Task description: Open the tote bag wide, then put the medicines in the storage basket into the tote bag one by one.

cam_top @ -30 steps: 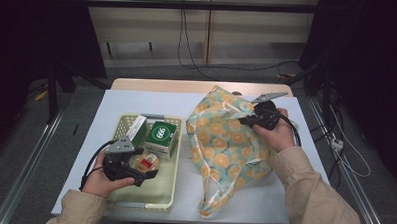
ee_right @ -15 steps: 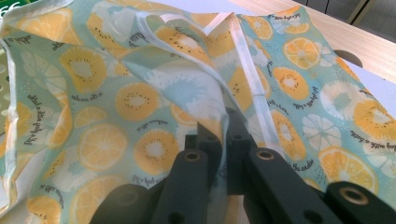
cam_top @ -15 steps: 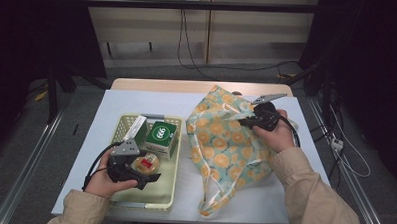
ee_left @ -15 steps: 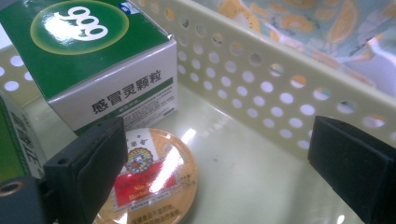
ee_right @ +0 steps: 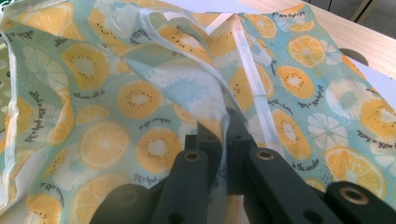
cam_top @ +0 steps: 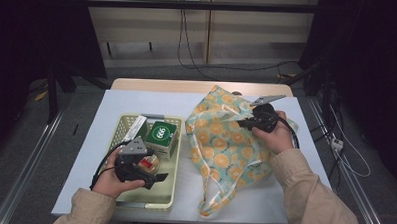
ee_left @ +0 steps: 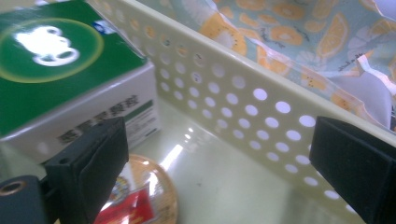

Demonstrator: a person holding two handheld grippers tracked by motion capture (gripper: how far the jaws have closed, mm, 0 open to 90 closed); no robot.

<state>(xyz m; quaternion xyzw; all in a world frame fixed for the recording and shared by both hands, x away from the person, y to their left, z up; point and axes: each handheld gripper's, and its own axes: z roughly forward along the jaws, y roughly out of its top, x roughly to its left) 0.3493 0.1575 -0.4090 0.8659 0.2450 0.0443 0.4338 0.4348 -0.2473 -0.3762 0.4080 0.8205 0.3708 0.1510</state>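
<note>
A fruit-print cloth bag (cam_top: pixel 225 143) lies on the table's right half. My right gripper (cam_top: pixel 242 122) is shut on a fold of its upper edge; in the right gripper view the jaws (ee_right: pixel 224 135) pinch the bag (ee_right: pixel 140 93) cloth beside a white strap. My left gripper (cam_top: pixel 152 171) is low in the pale yellow basket (cam_top: pixel 171 191), open wide, jaws pointing right. Between its jaws (ee_left: pixel 219 177) lies bare basket floor; a round tub with a red label (ee_left: pixel 144 200) sits by the left jaw. A green and white box (ee_left: pixel 60 60) stands just behind it.
The basket's perforated wall (ee_left: pixel 243 93) separates the left gripper from the bag (ee_left: pixel 299 32). The basket also holds the green box (cam_top: pixel 163 134), the round tub (cam_top: pixel 148 163) and a white packet (cam_top: pixel 134 127). A pale sheet (cam_top: pixel 137 100) covers the table; cables run behind.
My left gripper has edged a little to the right inside the basket, closer over the round tub. The right gripper and the bag have kept still.
</note>
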